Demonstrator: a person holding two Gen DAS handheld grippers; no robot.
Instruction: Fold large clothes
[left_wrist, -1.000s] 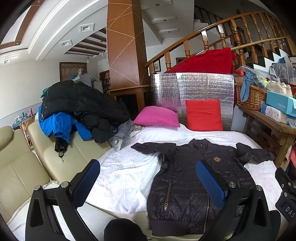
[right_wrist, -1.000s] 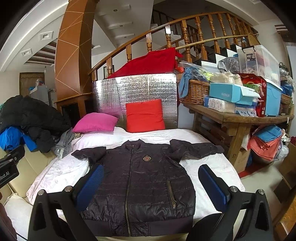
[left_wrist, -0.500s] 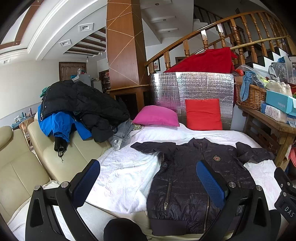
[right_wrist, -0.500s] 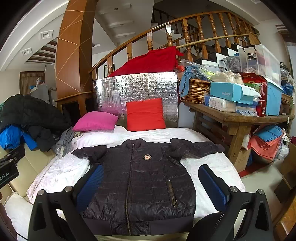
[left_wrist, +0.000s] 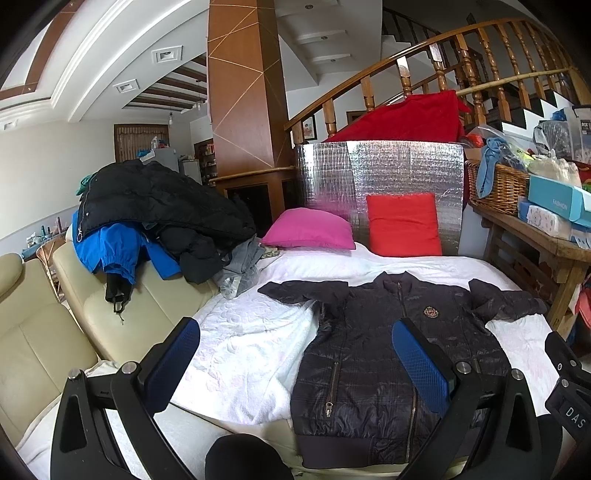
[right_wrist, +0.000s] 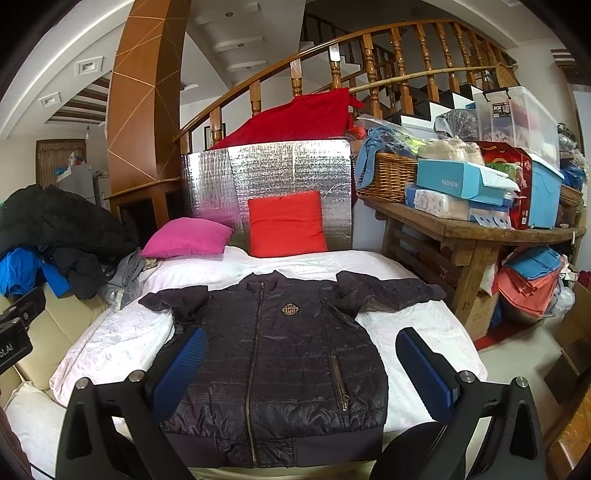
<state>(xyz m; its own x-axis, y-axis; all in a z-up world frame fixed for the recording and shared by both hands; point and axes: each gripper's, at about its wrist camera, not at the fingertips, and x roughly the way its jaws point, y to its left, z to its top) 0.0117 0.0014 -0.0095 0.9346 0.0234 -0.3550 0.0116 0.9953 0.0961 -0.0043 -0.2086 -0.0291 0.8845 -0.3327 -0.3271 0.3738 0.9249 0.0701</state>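
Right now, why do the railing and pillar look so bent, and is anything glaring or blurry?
Left wrist view: the fisheye lens bows the pillar and railing, with dark corners; the foil panel glints, the jacket stays sharp. Right wrist view: same curving, foil shines, light is soft and even.

Both the left gripper (left_wrist: 295, 363) and the right gripper (right_wrist: 301, 363) had black frames. Their fingers carried blue textured pads (left_wrist: 421, 363) and silver screws (right_wrist: 466, 376).
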